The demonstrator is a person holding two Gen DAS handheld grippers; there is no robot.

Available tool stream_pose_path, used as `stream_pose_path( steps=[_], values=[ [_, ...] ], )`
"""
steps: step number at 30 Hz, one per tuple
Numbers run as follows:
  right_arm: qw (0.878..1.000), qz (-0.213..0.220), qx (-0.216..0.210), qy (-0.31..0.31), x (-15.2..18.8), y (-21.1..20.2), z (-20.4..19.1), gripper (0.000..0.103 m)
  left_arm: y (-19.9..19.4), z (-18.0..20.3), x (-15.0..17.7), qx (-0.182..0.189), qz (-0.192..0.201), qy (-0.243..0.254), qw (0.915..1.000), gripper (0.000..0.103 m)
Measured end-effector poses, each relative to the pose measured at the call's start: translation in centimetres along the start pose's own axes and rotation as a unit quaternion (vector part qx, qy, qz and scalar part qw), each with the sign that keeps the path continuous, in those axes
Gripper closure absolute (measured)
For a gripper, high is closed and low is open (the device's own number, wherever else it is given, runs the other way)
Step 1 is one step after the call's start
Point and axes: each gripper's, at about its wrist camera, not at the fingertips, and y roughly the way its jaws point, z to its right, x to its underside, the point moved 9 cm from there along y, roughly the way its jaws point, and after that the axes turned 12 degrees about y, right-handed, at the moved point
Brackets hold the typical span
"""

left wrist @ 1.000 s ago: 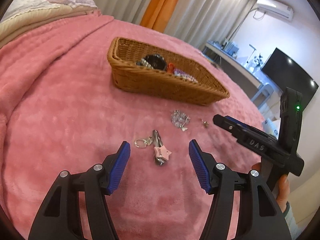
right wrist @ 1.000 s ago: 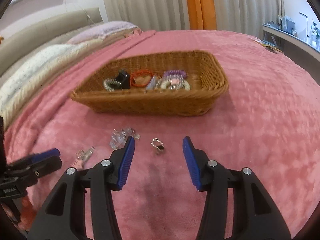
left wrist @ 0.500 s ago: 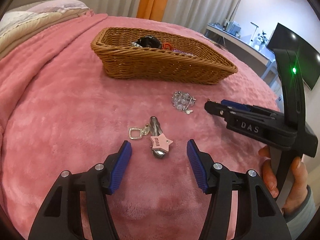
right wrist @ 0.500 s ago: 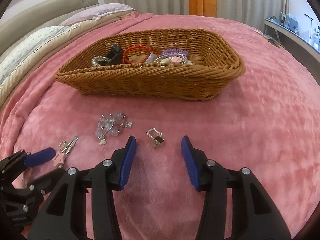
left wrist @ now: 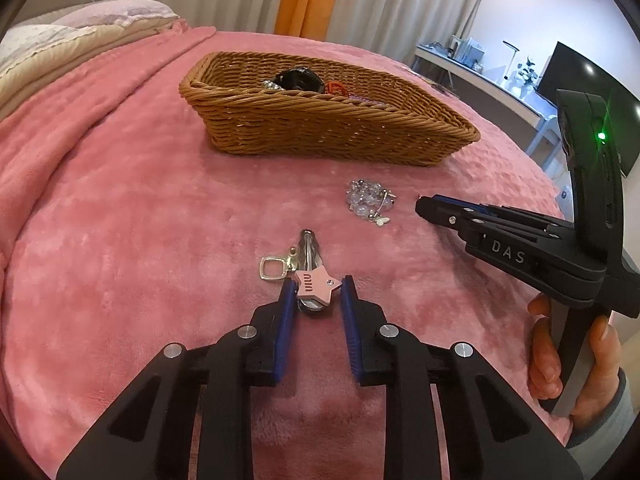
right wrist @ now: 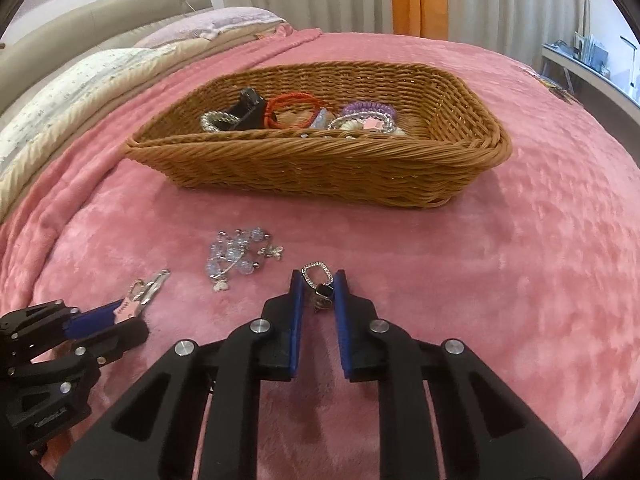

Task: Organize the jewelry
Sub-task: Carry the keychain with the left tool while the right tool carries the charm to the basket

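Left gripper (left wrist: 314, 294) jaws closing around the pink star keychain (left wrist: 316, 286) lying on the pink blanket (left wrist: 140, 220); pads at the star's points, firm grip not confirmed. Right gripper (right wrist: 317, 294) jaws closing on the small silver ring charm (right wrist: 319, 286), pads touching both sides. Clear bead bracelet (right wrist: 240, 256) lies loose between both items, near the wicker basket (right wrist: 320, 168). Basket holds bracelets and hair ties (right wrist: 296, 110). A hand (left wrist: 560, 360) holds the right gripper's handle.
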Motion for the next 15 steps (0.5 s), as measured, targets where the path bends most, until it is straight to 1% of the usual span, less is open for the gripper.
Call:
stream_pose_path(
  steps=[4, 7, 8, 11, 15],
  values=[
    [0.999, 0.024, -0.021, -0.008, 0.1, -1.4, -0.5, 0.091, -0.7, 0.4, 0.0, 0.015, 0.016, 0.001, 0.9998, 0.082],
    [0.998, 0.044, -0.034, -0.011, 0.0, -2.5, -0.8, 0.091, -1.3, 0.7, -0.1, 0.016, 0.033, 0.007, 0.9993, 0.082],
    [0.998, 0.049, -0.040, -0.011, 0.0, -2.9, -0.8, 0.097, -1.7, 0.9, -0.2, 0.017, 0.041, 0.009, 0.9990, 0.082],
    [0.996, 0.067, -0.056, -0.008, 0.0, -4.0, -1.1, 0.097, -2.3, 1.1, -0.3, 0.009, 0.054, 0.010, 0.9985, 0.082],
    [0.996, 0.064, -0.055, -0.009, 0.0, -4.0, -1.3, 0.098, -2.7, 1.1, -0.4, 0.007, 0.062, 0.010, 0.9980, 0.082]
  ],
)
